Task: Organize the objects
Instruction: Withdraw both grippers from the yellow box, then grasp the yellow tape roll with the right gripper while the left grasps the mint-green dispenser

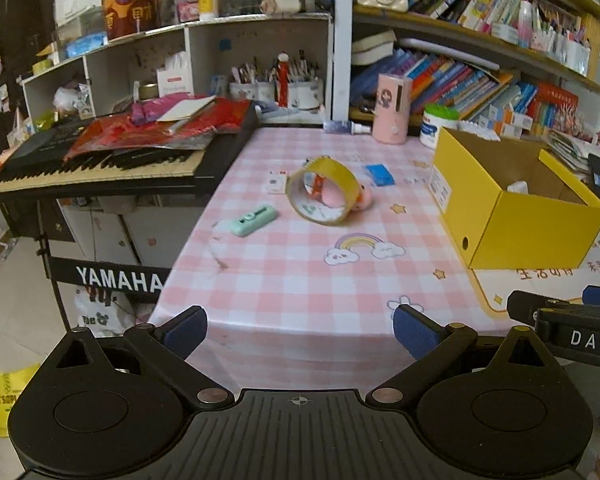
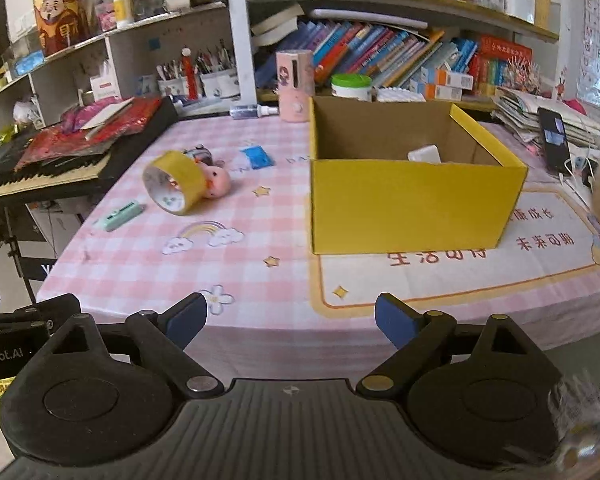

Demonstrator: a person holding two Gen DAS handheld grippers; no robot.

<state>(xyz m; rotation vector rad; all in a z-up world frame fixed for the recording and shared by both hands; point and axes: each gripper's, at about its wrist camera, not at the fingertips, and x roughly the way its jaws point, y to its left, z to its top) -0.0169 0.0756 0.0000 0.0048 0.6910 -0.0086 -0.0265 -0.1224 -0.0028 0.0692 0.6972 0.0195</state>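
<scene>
Both pairs of fingers, left (image 1: 300, 330) and right (image 2: 290, 320), spread wide and empty over the surface's (image 1: 300, 280) near edge. Beyond: green eraser (image 1: 254, 220), tape roll (image 1: 324, 190) against pink toy (image 1: 362, 200), yellow box (image 1: 520, 208).

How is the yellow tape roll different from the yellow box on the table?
The tape roll is a round ring, tipped on edge against a pink toy; the yellow box is rectangular, stands flat and is far bigger. The roll's hole is see-through; the box is open-topped, with a white item inside. Both are yellow.
</scene>
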